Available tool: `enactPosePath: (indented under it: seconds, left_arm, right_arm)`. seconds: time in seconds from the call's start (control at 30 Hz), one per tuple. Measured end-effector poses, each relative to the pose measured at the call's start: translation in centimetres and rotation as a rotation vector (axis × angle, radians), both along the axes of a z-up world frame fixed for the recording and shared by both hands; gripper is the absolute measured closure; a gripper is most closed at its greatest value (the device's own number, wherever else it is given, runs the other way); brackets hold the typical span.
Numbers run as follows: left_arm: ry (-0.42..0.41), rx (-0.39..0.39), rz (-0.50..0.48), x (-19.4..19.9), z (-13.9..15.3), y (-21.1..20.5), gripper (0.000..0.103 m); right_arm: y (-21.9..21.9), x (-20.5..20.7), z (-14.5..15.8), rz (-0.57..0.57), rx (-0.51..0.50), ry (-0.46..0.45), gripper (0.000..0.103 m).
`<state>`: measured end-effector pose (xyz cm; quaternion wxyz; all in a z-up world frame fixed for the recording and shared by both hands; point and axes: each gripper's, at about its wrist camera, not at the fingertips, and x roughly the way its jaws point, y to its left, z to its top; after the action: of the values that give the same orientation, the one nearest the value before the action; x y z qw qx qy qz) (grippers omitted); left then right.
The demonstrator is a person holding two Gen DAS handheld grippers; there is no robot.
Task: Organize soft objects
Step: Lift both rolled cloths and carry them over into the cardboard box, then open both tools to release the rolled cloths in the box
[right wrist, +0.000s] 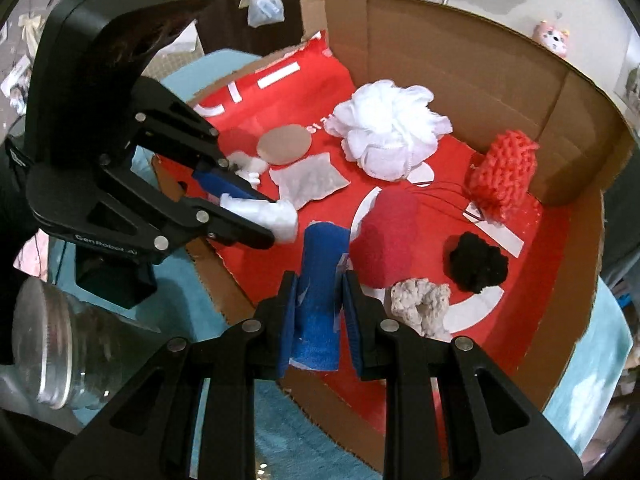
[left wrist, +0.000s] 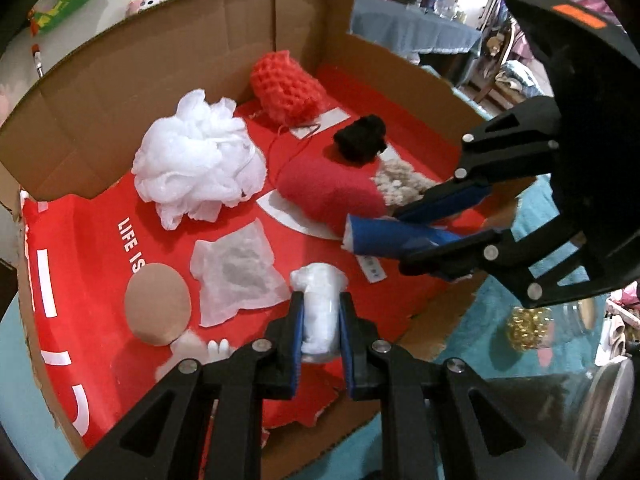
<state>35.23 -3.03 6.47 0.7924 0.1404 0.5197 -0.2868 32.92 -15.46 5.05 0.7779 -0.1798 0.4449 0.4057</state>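
Observation:
My left gripper [left wrist: 320, 320] is shut on a white wrapped roll [left wrist: 320, 312], held over the near edge of the cardboard box [left wrist: 160, 52]. From the right wrist view that left gripper [right wrist: 276, 220] comes in from the left with the white roll [right wrist: 276, 214] in its jaws. My right gripper [right wrist: 320, 296] is shut on a blue roll [right wrist: 322, 280]; in the left wrist view the right gripper [left wrist: 396, 236] and its blue roll [left wrist: 384, 236] enter from the right. Inside the box lie a white mesh pouf [left wrist: 196, 164], a red knitted ball [left wrist: 286, 88], a red fuzzy roll [left wrist: 332, 192], a black tuft [left wrist: 360, 140] and a beige woolly clump [right wrist: 420, 306].
A red printed liner [left wrist: 100, 240] covers the box floor, with a tan round pad [left wrist: 158, 304], a white gauze square [left wrist: 236, 280] and small cotton pieces [left wrist: 192, 348] on it. A glass jar [right wrist: 52, 344] and gold beads [left wrist: 528, 328] sit on the teal cloth [left wrist: 480, 320] outside the box.

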Motion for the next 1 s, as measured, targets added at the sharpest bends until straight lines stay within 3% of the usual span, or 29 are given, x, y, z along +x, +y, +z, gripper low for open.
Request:
enactPosePath:
  seconds: [0.3, 0.67, 0.87, 1.0]
  left_arm:
    - [0.047, 0.011, 0.021, 1.1, -0.8, 0.3, 0.085]
    - [0.048, 0.033, 0.035, 1.4, -1.3, -0.2, 0.08]
    - [0.038, 0.031, 0.051, 1.4, -1.1, 0.0, 0.059]
    - [0.017, 0.028, 0.065, 1.1, -0.7, 0.2, 0.052]
  right_arm:
    - [1.1, 0.8, -1.3, 0.004, -0.051, 0.022, 0.082]
    - [1.2, 1.5, -2.0, -0.04, -0.062, 0.052, 0.081]
    - [1.4, 1.7, -2.5, -0.058, -0.062, 0.077, 0.08]
    - [1.2, 1.7, -2.5, -0.081, -0.052, 0.093, 0.08]
